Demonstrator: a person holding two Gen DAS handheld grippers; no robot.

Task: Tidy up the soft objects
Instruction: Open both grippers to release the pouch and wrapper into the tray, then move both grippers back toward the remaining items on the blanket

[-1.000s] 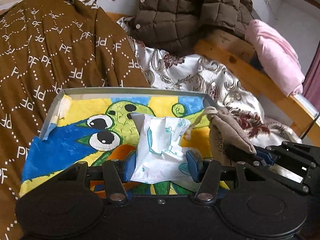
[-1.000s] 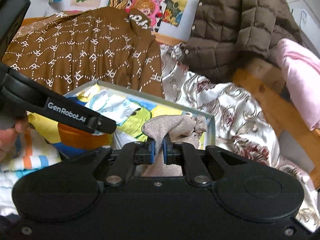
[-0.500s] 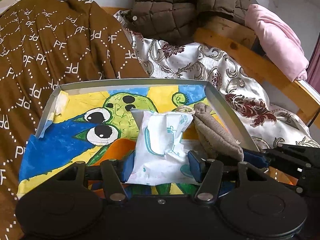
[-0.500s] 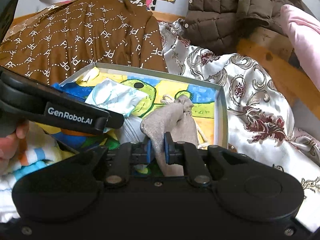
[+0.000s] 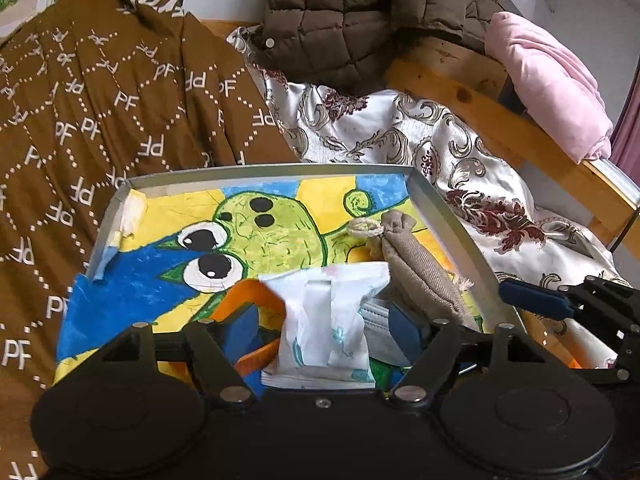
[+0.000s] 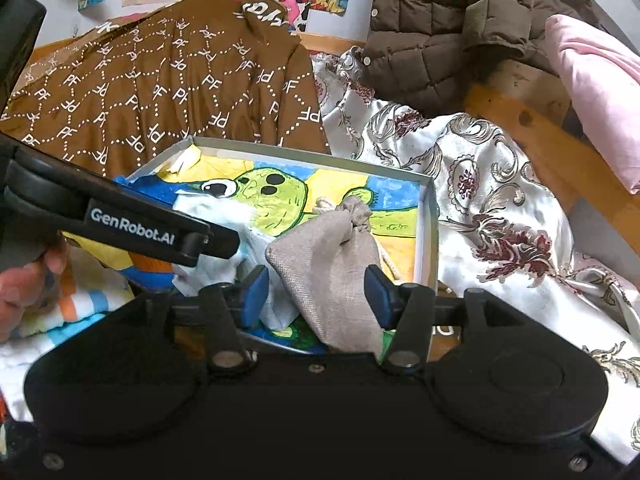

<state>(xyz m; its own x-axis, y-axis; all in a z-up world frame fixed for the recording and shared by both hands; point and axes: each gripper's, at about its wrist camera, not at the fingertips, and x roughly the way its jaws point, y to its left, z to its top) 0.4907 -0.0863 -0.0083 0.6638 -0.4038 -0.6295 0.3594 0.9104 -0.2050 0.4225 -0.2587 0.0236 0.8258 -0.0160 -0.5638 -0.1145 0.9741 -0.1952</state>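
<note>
Left gripper (image 5: 326, 328) spread wide, blue pads clear of the tissue pack (image 5: 324, 320) lying between them at the tray's (image 5: 272, 170) near edge. Right gripper (image 6: 316, 292) likewise parted, pads off the pouch (image 6: 332, 264), which rests along the tray's right edge, tied neck toward the far right corner, cord looped beside it. Pouch just beside the pack, possibly touching; cannot tell. Both lying on the cartoon drawing (image 5: 256, 232) lining the tray floor. Tray sitting on a bed, brown blanket (image 5: 100, 100) past its far left corner, patterned satin cloth (image 5: 400, 140) past its right edge.
</note>
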